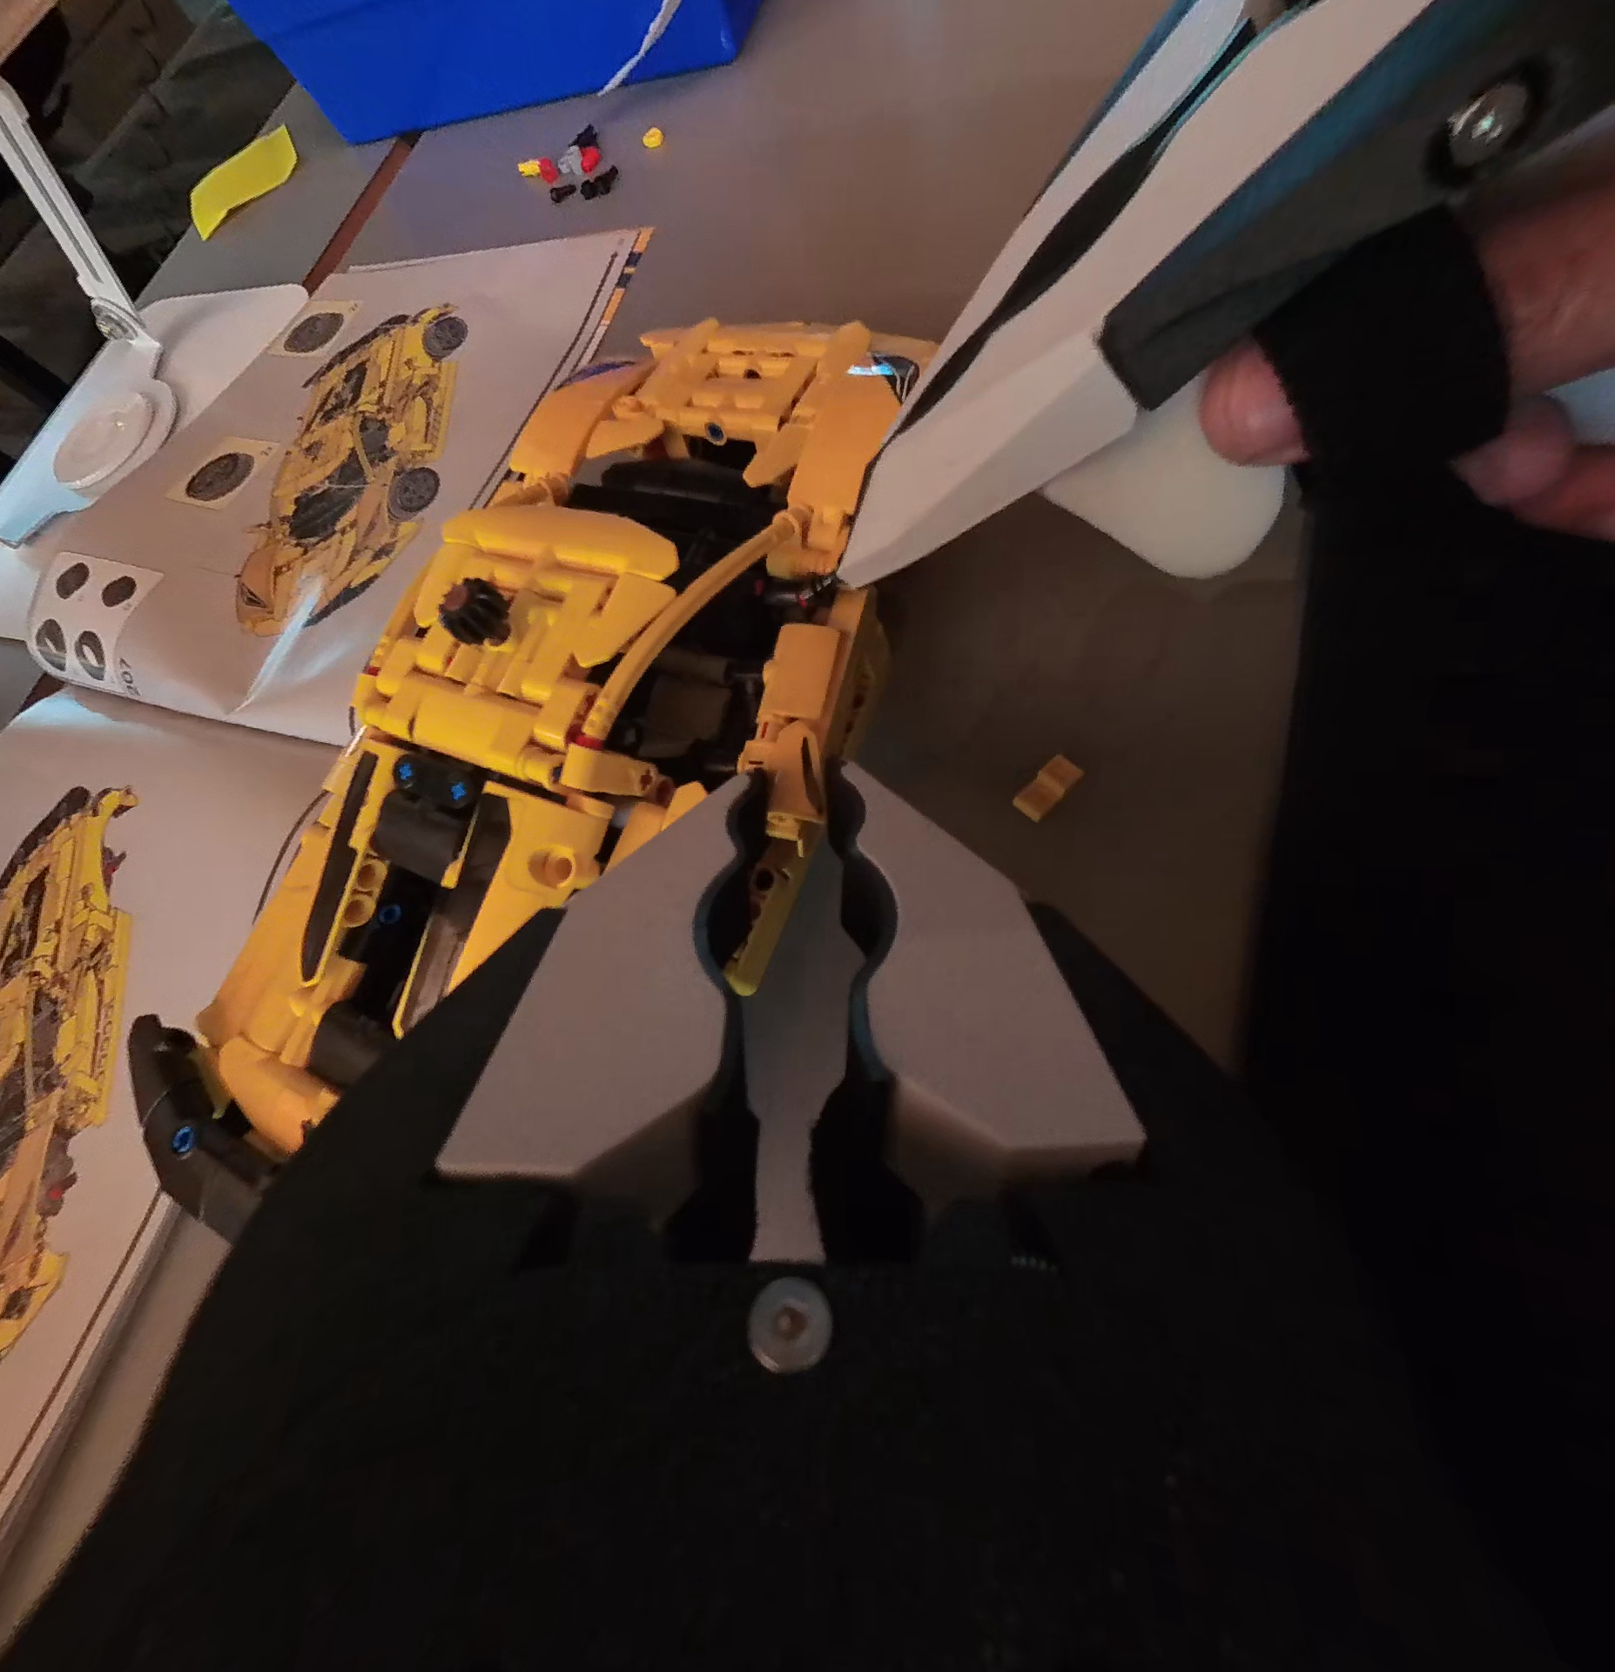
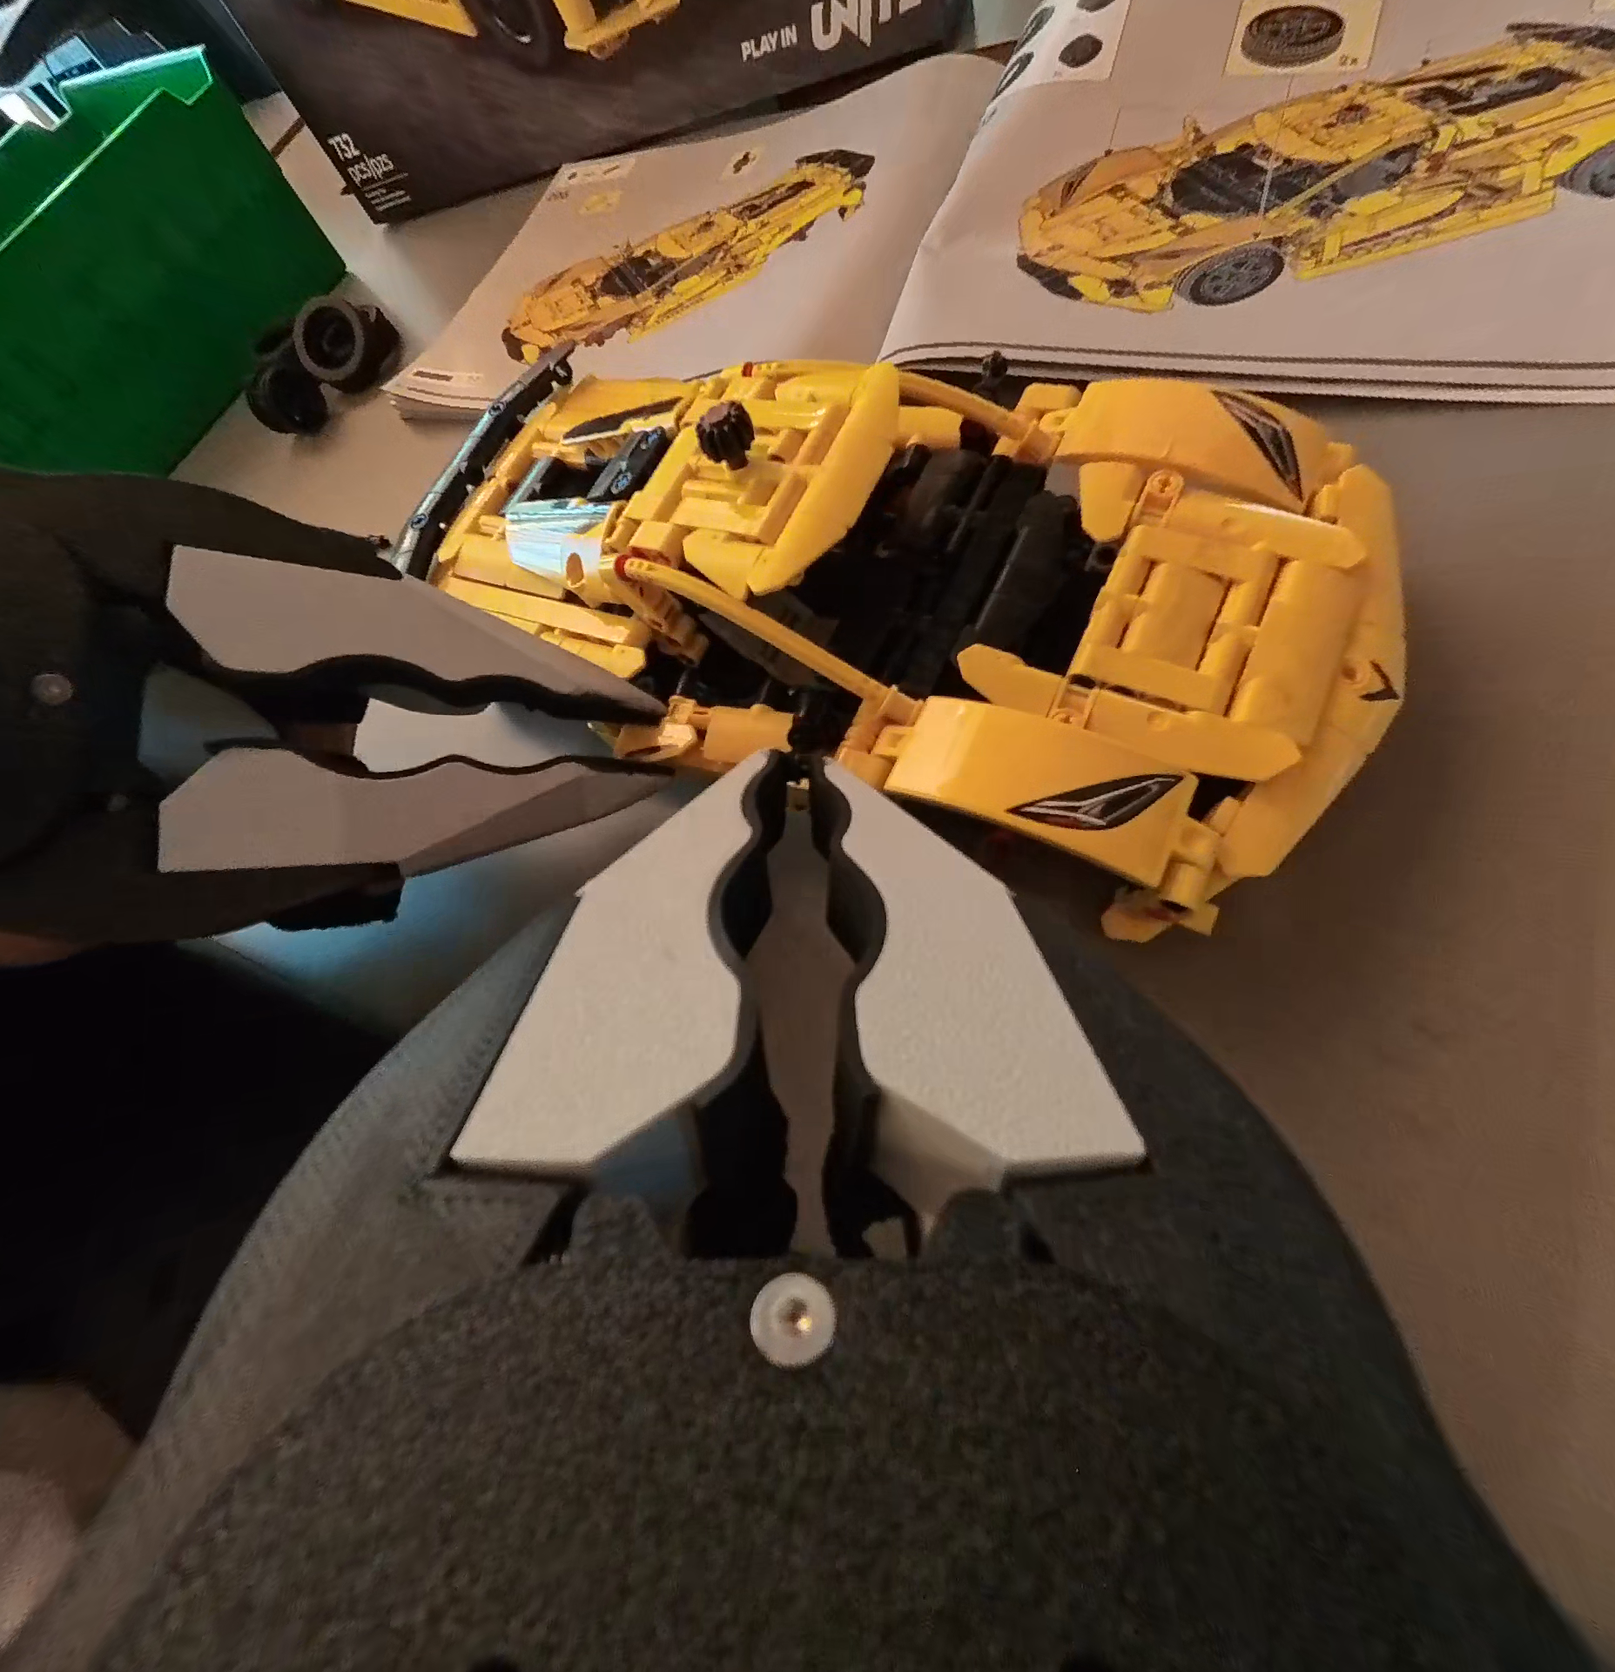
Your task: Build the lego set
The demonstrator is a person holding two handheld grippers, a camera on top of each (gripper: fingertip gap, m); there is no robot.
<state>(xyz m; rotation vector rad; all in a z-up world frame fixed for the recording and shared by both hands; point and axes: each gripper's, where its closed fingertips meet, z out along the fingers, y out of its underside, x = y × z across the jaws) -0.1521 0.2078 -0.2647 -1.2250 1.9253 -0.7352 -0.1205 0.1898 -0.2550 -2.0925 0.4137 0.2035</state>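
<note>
The left gripper [image 1: 790,787] has its grey fingers [image 1: 641,959] pinched narrow on a thin yellow beam [image 1: 772,896] at the side of the yellow toy car [image 2: 921,579], and the right gripper [image 2: 793,764] has its fingers [image 2: 659,986] almost closed on a small black bit on the same side. The car is bumpy plastic with no wheels on, and it lies on the grey surface [image 2: 1328,1131] just in front of both grippers. Behind it are an open picture booklet [image 2: 1011,226], some black tyres [image 2: 324,362], a green bin [image 2: 125,280] and a dark box [image 2: 604,90] with white writing.
</note>
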